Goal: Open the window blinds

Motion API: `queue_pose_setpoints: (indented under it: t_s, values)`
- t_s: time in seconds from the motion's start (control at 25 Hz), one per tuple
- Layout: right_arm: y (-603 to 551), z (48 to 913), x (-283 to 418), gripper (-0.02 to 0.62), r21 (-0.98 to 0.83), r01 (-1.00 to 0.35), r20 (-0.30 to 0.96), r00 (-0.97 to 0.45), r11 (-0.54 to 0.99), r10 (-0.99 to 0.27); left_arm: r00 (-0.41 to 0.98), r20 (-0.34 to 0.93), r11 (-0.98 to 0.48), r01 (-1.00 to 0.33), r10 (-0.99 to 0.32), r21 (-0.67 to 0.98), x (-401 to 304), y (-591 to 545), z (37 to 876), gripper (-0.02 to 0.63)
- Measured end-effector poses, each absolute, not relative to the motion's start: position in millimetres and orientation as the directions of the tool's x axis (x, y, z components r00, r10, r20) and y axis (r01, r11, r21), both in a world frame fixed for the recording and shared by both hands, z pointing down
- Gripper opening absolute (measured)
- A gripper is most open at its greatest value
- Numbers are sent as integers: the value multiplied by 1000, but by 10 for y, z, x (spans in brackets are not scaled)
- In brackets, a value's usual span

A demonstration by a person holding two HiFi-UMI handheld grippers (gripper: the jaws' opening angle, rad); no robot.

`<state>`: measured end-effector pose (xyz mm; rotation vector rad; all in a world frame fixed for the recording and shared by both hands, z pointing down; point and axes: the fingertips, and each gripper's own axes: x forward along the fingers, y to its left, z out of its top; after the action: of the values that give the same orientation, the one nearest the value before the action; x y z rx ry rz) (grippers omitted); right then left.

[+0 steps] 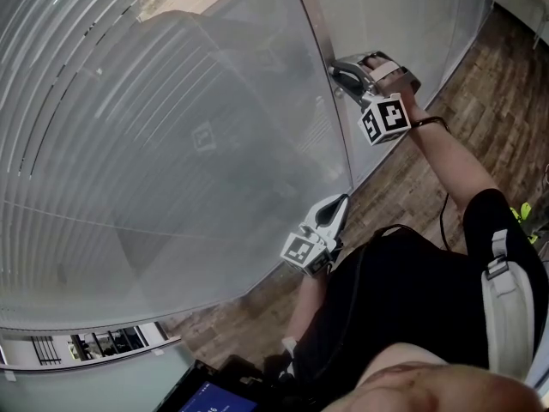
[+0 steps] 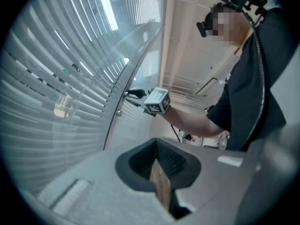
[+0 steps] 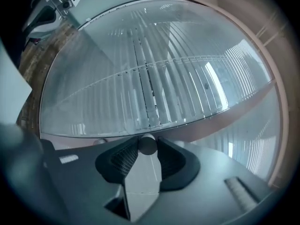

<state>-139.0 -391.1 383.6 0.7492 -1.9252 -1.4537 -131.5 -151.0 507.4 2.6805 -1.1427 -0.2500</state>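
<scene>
Horizontal window blinds (image 1: 163,144) hang behind a glass pane; their slats lie close together, with thin strips of light between them. My right gripper (image 1: 336,74) reaches level to the pale frame post (image 1: 319,50) at the pane's right edge. In the right gripper view its jaws (image 3: 146,150) are shut on a small round knob (image 3: 148,143) on that frame; the blinds (image 3: 154,78) fill the view beyond. My left gripper (image 1: 341,204) hangs lower, close to the glass, shut and holding nothing. The left gripper view shows its jaws (image 2: 157,161) closed, with the right gripper (image 2: 130,95) at the frame ahead.
A second small knob (image 2: 119,112) sits on the frame below the right gripper. More glass with blinds (image 1: 403,15) continues right of the post. Wood floor (image 1: 480,84) runs along the window's foot. A dark device with a blue screen (image 1: 210,397) is at the bottom edge.
</scene>
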Motion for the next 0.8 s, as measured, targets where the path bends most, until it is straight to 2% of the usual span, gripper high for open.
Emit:
queue_pose_setpoints:
  t_s: [0.28,0.8]
  values:
    - [-3919,3826,-1393,127,954,-116,134,-656,275,-743,690,-56,-675,-684,-722,276,-1300,-1509,5024,2]
    - [-3945,3748,-1379,127,684,-464,134,-679,563,-722,692,-56,-677,-683,-720,275,-1311,-1512,5081,2]
